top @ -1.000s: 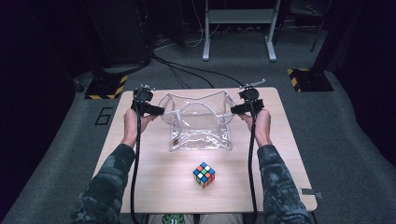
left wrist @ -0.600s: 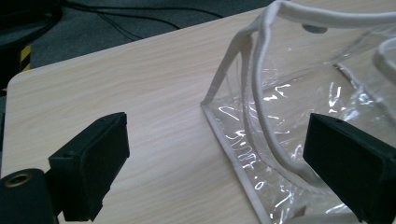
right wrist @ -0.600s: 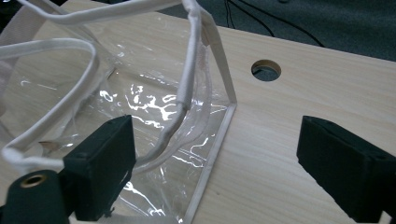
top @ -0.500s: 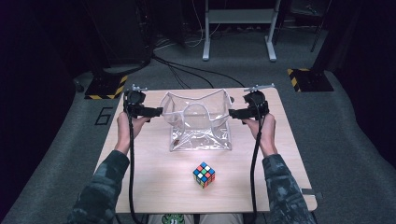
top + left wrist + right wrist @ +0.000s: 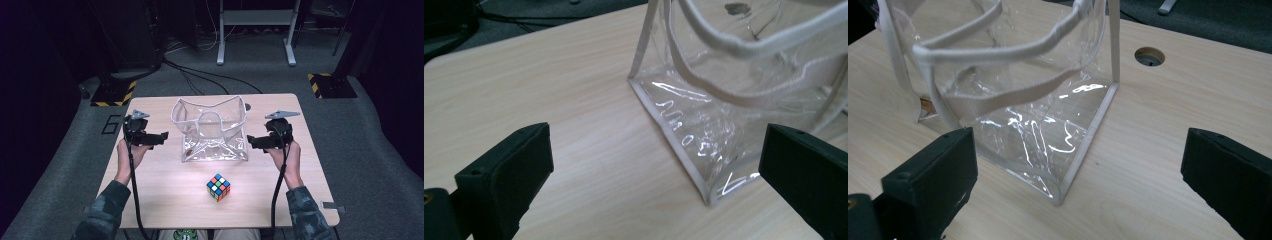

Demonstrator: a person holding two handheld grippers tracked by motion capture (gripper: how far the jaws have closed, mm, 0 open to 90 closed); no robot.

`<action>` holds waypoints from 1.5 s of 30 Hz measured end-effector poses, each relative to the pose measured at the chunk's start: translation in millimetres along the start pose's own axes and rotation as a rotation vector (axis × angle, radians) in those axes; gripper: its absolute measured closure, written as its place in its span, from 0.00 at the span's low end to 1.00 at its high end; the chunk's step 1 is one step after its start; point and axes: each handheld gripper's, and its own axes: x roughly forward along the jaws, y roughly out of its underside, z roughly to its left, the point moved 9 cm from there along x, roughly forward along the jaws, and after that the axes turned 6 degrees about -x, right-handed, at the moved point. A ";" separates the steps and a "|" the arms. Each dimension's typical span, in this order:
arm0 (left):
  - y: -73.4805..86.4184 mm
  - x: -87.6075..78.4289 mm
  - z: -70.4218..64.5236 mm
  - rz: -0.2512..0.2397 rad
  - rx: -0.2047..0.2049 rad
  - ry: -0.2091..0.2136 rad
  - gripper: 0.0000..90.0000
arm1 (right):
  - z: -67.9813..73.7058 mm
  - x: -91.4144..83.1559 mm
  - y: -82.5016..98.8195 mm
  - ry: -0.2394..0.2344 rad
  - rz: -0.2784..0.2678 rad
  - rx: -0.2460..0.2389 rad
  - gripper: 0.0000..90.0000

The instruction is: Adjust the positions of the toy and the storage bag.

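A clear plastic bag (image 5: pixel 212 129) with white trim and handles stands open on the wooden table (image 5: pixel 165 185). My left gripper (image 5: pixel 161 136) hangs to the left of the bag, apart from it; its jaws have just been opening and hold nothing. In the left gripper view the bag's lower corner (image 5: pixel 704 150) lies ahead between the wide jaws. My right gripper (image 5: pixel 252 141) sits to the right of the bag; its jaws have just been opening too, and they are empty. The bag (image 5: pixel 1033 100) stands ahead in the right gripper view. A colourful puzzle cube (image 5: pixel 218 187) rests in front of the bag.
A round hole (image 5: pixel 1149 56) is cut in the table behind the bag. Cables trail from both grippers toward the table's near edge. Dark floor, a metal stand (image 5: pixel 255 30) and striped bases (image 5: pixel 327 85) surround the table.
Both grippers have let go of the bag's top rim and drawn outward and toward the person. Their jaws have opened. The bag's mouth has settled.
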 end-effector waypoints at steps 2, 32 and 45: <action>9.7 -1.8 3.0 -0.002 0.007 -0.008 0.01 | 0.7 0.0 8.6 0.012 0.004 -0.007 0.00; 153.9 18.7 14.5 0.132 -0.010 -0.003 0.00 | 12.8 29.5 148.6 0.059 0.065 0.050 0.00; 170.2 24.6 16.3 0.086 -0.004 -0.036 0.00 | 17.2 41.5 170.2 0.077 0.132 0.001 0.00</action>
